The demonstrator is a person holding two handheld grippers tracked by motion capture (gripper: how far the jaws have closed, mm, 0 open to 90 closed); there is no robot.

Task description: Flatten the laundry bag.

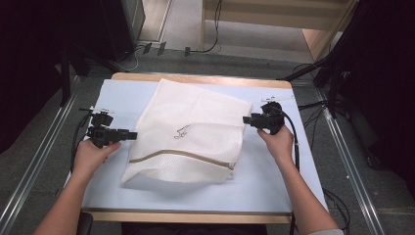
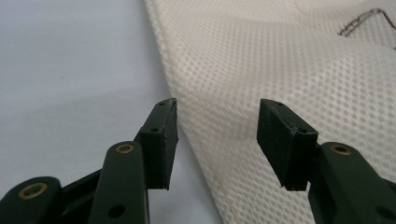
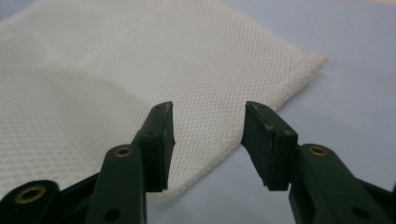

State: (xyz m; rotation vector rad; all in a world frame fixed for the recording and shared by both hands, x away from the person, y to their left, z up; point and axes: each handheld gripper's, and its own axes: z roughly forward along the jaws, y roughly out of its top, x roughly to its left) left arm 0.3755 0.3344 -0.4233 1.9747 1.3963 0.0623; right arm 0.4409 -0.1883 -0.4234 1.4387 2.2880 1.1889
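The table [image 1: 274, 181], under its pale blue cover, has a white mesh laundry bag [image 1: 191, 132] lying flat across the middle, turned a little askew, with a tan zip [image 1: 181, 155] running across its near end and a small dark mark [image 1: 182, 131] on the top face. From where I stand it looks light, limp and thin: fine netting that will sag and fold as soon as one side comes up, so it wants lifting from both sides at once. The weave should give the pads some bite, though a shallow pinch could slide off a single layer. The long side edges look like the places to take it, a bit in from the rim. The left gripper [image 1: 131, 135] is low at the bag's left edge, jaws wide apart and holding nothing; in the left gripper view one pad [image 2: 164, 140] sits just beside the mesh border and the other is over the cloth. The right gripper [image 1: 246, 120] stands at the opposite edge, also wide open and empty, aimed at the netting near a corner [image 3: 314, 60].
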